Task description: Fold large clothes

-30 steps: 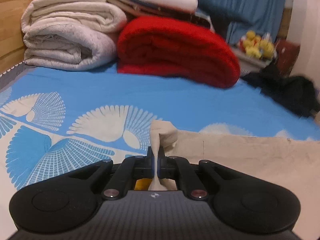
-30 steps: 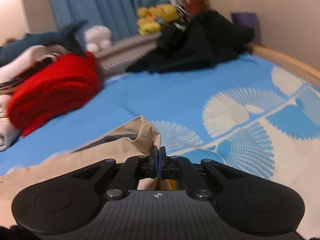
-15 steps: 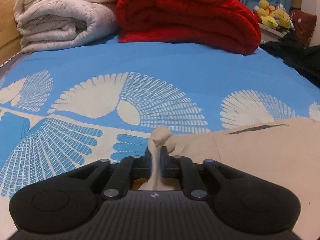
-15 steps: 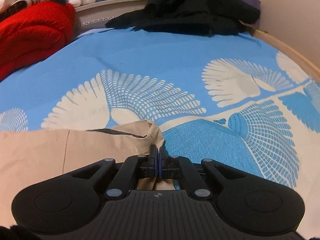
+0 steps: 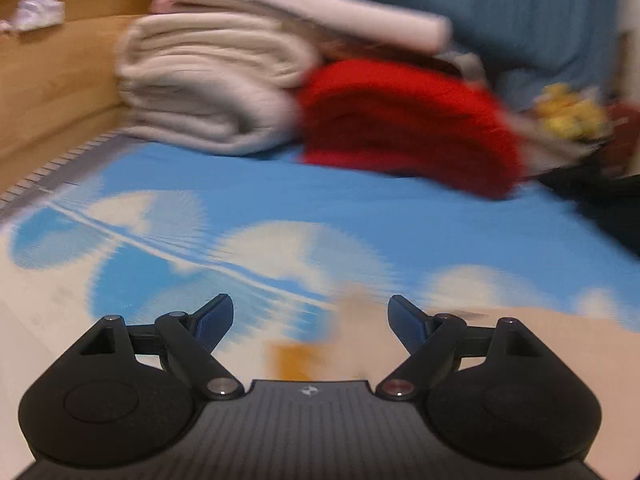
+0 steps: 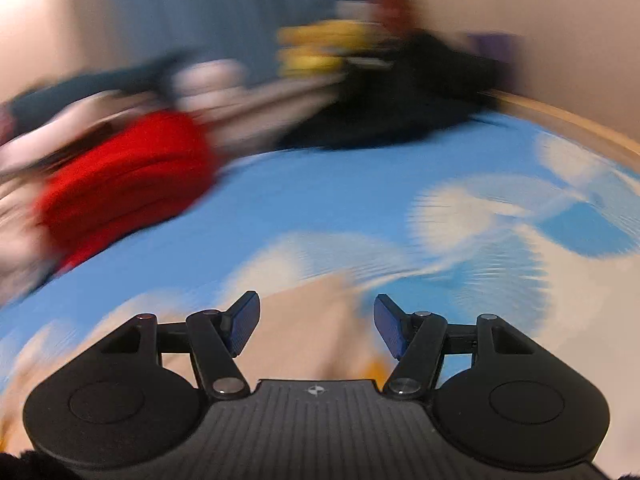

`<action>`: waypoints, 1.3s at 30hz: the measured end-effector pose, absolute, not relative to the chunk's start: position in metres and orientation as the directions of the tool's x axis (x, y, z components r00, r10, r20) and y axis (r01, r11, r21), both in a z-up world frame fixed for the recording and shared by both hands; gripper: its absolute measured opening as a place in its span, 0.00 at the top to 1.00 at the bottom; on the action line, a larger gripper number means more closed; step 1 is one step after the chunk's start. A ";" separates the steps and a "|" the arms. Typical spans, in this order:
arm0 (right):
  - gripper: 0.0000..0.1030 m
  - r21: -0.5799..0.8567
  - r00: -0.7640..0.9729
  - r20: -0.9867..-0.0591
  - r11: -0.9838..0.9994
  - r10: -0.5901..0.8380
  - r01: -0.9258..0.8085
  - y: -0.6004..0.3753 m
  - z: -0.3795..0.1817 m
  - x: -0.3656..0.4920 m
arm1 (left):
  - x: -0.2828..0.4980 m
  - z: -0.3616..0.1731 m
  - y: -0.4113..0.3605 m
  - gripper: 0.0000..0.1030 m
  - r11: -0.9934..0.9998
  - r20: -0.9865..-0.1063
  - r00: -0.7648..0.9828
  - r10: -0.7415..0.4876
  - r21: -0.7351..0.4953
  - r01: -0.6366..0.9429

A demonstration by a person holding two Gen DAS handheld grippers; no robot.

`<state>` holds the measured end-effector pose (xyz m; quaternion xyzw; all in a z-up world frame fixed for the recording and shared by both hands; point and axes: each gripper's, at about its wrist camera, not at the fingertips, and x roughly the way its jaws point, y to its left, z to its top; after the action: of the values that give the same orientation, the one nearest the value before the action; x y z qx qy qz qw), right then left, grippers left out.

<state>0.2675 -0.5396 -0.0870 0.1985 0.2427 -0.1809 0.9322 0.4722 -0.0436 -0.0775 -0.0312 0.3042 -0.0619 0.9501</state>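
Both frames are motion-blurred. The left gripper [image 5: 310, 324] has just been opening and stands wide, its blue pads clear of the beige cloth garment [image 5: 500, 336] lying flat on the near blue-and-white patterned bedsheet [image 5: 320, 204]. The right gripper [image 6: 316, 330] has likewise just been opening, gripping nothing, garment [image 6: 316, 320] beneath. Folded red blanket [image 5: 404, 124] lies far

Beige garment [image 5: 520, 328] lying flat on blue patterned bedsheet [image 5: 320, 200], corner free, outline blurred
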 end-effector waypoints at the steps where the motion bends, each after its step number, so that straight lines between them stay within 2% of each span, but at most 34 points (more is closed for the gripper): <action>1: 0.37 0.275 0.840 -0.516 0.896 -0.169 0.349 -0.513 -0.084 0.263 | 0.449 -0.075 -0.057 0.14 0.978 -0.575 0.791 -0.209 -0.135 0.160; 4: 0.34 0.245 0.861 -0.508 0.963 0.031 0.110 -0.440 -0.090 0.254 | 0.393 -0.086 -0.092 0.13 0.915 -0.582 0.706 -0.404 -0.237 0.328; 6: 0.34 0.190 0.838 -0.531 0.981 0.127 -0.029 -0.397 -0.106 0.253 | 0.373 -0.108 -0.105 0.13 0.876 -0.604 0.636 -0.480 -0.293 0.383; 9: 0.34 0.083 0.767 -0.616 0.983 0.178 -0.161 -0.362 -0.141 0.256 | 0.370 -0.157 -0.117 0.17 0.895 -0.690 0.585 -0.426 -0.230 0.381; 11: 0.32 -0.018 0.767 -0.626 0.980 0.145 -0.199 -0.361 -0.162 0.254 | 0.375 -0.182 -0.108 0.29 0.910 -0.713 0.591 -0.377 -0.167 0.379; 13: 0.31 -0.002 0.753 -0.646 0.986 0.128 -0.169 -0.378 -0.169 0.255 | 0.383 -0.185 -0.089 0.31 0.908 -0.697 0.600 -0.393 -0.192 0.371; 16: 0.31 0.022 0.748 -0.658 0.995 0.084 -0.092 -0.414 -0.167 0.252 | 0.395 -0.178 -0.063 0.31 0.945 -0.698 0.645 -0.311 -0.154 0.289; 20: 0.32 -0.083 0.708 -0.698 0.994 -0.105 0.067 -0.466 -0.173 0.233 | 0.416 -0.177 -0.015 0.31 0.972 -0.713 0.662 -0.231 -0.146 0.182; 21: 0.32 -0.095 0.698 -0.702 0.990 -0.144 0.109 -0.479 -0.173 0.226 | 0.420 -0.177 -0.006 0.29 0.980 -0.716 0.670 -0.197 -0.124 0.155; 22: 0.32 -0.101 0.692 -0.701 0.984 -0.174 0.145 -0.491 -0.173 0.219 | 0.424 -0.179 0.003 0.16 0.993 -0.726 0.678 -0.115 -0.066 0.098; 23: 0.31 -0.099 0.686 -0.702 0.980 -0.193 0.175 -0.501 -0.173 0.213 | 0.427 -0.181 0.017 0.12 0.998 -0.724 0.688 -0.055 -0.042 0.036; 25: 0.31 -0.113 0.661 -0.707 0.963 -0.252 0.245 -0.514 -0.176 0.200 | 0.434 -0.183 0.046 0.11 0.992 -0.748 0.661 -0.052 -0.114 -0.052; 26: 0.27 -0.114 0.648 -0.708 0.952 -0.279 0.285 -0.519 -0.175 0.195 | 0.437 -0.179 0.055 0.11 0.983 -0.756 0.651 -0.069 -0.163 -0.086; 28: 0.25 -0.065 0.627 -0.718 0.926 -0.302 0.371 -0.533 -0.169 0.190 | 0.438 -0.162 0.064 0.11 0.974 -0.733 0.680 -0.031 -0.174 -0.143; 29: 0.26 -0.039 0.631 -0.712 0.915 -0.308 0.402 -0.536 -0.161 0.190 | 0.437 -0.150 0.064 0.11 0.974 -0.707 0.707 -0.023 -0.174 -0.143; 31: 0.26 0.026 0.703 -0.641 0.906 -0.310 0.423 -0.533 -0.135 0.189 | 0.440 -0.127 0.057 0.11 0.978 -0.667 0.744 -0.042 -0.181 -0.107; 35: 0.26 0.148 0.827 -0.536 0.945 -0.170 0.291 -0.518 -0.091 0.220 | 0.458 -0.093 0.002 0.11 0.997 -0.651 0.755 -0.072 -0.071 0.034; 39: 0.27 0.204 0.855 -0.518 0.965 -0.036 0.164 -0.487 -0.088 0.287 | 0.473 -0.087 -0.059 0.09 0.970 -0.636 0.734 -0.240 -0.135 0.201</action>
<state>0.2869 -0.4866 -0.0876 0.1211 0.2644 -0.0521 0.9554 0.4728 -0.0594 -0.0874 -0.0287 0.3452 -0.1184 0.9306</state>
